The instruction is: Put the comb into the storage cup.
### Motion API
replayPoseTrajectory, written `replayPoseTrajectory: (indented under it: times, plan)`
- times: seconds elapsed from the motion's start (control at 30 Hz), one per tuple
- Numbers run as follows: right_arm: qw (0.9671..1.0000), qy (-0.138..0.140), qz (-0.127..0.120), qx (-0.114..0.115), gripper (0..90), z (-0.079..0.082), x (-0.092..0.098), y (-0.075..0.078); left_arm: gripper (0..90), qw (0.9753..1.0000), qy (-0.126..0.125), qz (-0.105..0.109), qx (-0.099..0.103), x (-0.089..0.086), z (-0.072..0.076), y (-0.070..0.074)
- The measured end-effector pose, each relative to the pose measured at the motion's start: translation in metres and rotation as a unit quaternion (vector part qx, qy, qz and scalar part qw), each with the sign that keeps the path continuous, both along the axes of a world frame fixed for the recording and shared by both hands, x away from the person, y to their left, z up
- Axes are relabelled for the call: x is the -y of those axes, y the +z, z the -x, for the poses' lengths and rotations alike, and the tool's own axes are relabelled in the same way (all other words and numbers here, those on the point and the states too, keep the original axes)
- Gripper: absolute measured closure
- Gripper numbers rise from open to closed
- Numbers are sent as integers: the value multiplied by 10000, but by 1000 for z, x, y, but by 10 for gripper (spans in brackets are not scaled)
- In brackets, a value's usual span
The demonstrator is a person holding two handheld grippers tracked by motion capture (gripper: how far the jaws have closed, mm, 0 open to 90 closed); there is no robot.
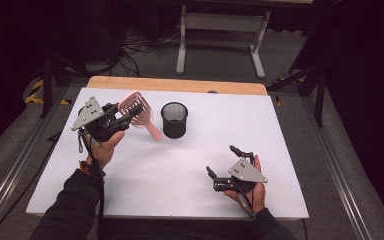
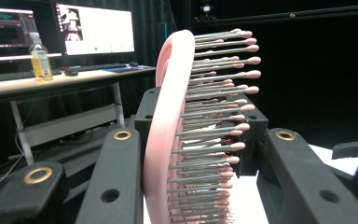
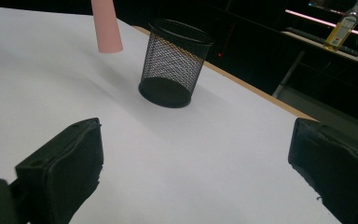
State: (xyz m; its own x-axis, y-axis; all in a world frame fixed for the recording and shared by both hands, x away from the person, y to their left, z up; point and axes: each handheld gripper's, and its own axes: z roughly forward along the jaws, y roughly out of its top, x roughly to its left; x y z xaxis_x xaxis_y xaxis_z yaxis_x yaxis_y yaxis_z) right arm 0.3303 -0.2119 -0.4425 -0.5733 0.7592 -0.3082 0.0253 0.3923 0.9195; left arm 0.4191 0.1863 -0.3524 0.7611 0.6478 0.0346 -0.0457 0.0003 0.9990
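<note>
A pink hairbrush (image 1: 136, 111) is held above the white tabletop (image 1: 170, 170) at the back left, its handle slanting down toward a black mesh cup (image 1: 174, 120). My left gripper (image 1: 122, 116) is shut on the brush head. In the left gripper view the brush (image 2: 168, 116) stands on edge between the jaws of that gripper (image 2: 203, 137), bristles to the right. My right gripper (image 1: 221, 160) rests open near the front right. In the right gripper view this gripper (image 3: 200, 168) holds nothing, and the mesh cup (image 3: 175, 63) stands upright ahead with the pink handle tip (image 3: 105, 25) hanging beside it.
A wooden strip (image 1: 180, 84) runs along the table's far edge. Beyond it stands a white desk frame (image 1: 220, 30) among floor cables. A desk with monitors and a yellow bottle (image 2: 41, 58) shows in the left gripper view. White tabletop lies between cup and right gripper.
</note>
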Motion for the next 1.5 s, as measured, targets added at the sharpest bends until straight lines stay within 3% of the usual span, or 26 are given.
replayPoseTrajectory:
  times: [0.4,0.7,1.13,1.5]
  plan:
    - [9994,-293,-150,53,43,3,27,2,633,9997,-37,-62,245,2,-9,27]
    - [9987,-488,-161,69,44,2,41,0,633,9996,-18,-1,272,9,-21,42]
    - [9990,-443,-96,64,57,2,35,-2,633,9997,-13,-44,257,19,-40,56]
    - [9991,-404,-128,91,71,2,35,-1,633,9994,-160,-170,243,47,-54,56]
